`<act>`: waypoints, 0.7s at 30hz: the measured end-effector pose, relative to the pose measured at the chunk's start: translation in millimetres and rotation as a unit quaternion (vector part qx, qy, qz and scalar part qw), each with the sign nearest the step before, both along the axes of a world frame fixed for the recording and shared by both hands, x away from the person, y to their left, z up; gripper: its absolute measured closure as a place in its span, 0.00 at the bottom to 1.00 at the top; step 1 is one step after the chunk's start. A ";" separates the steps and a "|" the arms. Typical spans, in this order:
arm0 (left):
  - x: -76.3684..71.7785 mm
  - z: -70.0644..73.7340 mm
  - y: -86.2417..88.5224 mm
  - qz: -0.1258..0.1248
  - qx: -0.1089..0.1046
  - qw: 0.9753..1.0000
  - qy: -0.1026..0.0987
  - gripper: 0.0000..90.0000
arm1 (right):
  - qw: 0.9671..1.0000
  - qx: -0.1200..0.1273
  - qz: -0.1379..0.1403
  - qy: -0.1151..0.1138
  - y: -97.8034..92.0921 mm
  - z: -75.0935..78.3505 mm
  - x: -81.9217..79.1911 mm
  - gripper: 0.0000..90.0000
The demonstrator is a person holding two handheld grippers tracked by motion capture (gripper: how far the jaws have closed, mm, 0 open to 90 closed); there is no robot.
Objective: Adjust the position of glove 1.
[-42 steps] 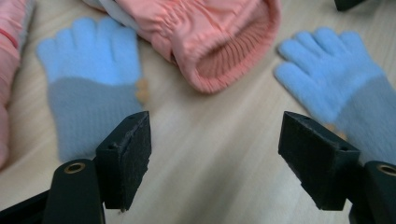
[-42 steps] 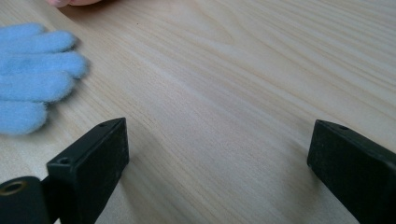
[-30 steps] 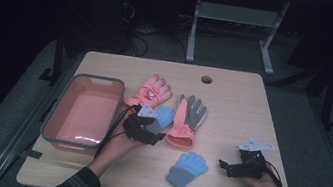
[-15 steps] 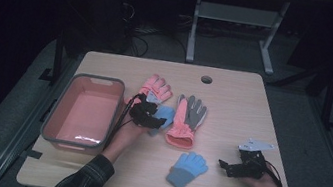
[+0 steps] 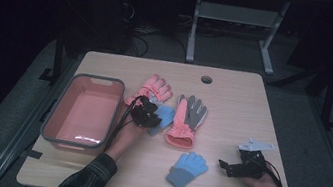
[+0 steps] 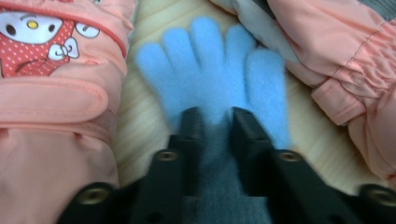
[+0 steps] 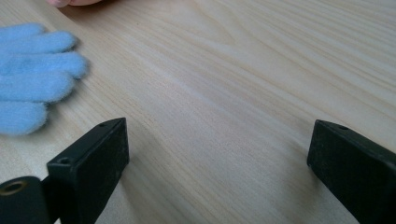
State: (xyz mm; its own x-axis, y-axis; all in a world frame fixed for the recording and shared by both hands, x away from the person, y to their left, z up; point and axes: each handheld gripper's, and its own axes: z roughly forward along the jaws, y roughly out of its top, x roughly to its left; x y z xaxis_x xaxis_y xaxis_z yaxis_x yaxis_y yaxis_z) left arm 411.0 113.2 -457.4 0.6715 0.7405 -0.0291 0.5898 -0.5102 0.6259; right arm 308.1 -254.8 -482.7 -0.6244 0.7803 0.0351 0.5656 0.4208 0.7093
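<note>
So the left gripper (image 6: 213, 122) has its fingers (image 6: 191, 126) pinched in on the cuff end of a fuzzy blue glove (image 6: 219, 70), which lies flat on the desk (image 7: 261, 60) straight ahead of them, squeezed between a pink glove with a cartoon cat (image 6: 56, 74) to one side and a pink-and-grey glove (image 6: 336, 60) to the other.

Biggest risk imo: the bite looks shallow, mostly fluff. Lift quick and the knit could just slide out. The pink-and-grey glove's grey fingertips sit right by the blue fingertips too, so it might get dragged along toward the pink bin (image 5: 83, 110).

The right gripper (image 7: 217, 140) is resting with fingers spread wide, nothing between them, the second blue glove (image 7: 35, 74) off to one side of them.

Hard to tell: whether the fingers got both layers of the cuff or only the top one, since the cuff is blurred and in shadow behind them. In the high view the hand covers most of that glove.
</note>
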 end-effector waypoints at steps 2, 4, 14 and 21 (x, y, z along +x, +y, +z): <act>-0.1 -0.2 0.4 0.002 -0.008 1.000 0.003 0.90 | 1.000 0.000 0.000 0.000 0.0 0.0 0.0 0.06; 0.3 1.3 2.1 0.002 -0.014 1.000 0.009 0.93 | 1.000 0.000 0.000 0.000 0.0 0.0 0.0 0.06; -7.0 24.3 12.6 0.008 -0.052 0.999 -0.002 0.96 | 1.000 -0.001 0.000 0.000 -0.2 0.0 0.1 0.06; -19.6 50.2 17.9 -0.003 -0.078 0.997 -0.004 0.96 | 1.000 0.000 0.000 0.000 -0.2 0.0 0.1 0.06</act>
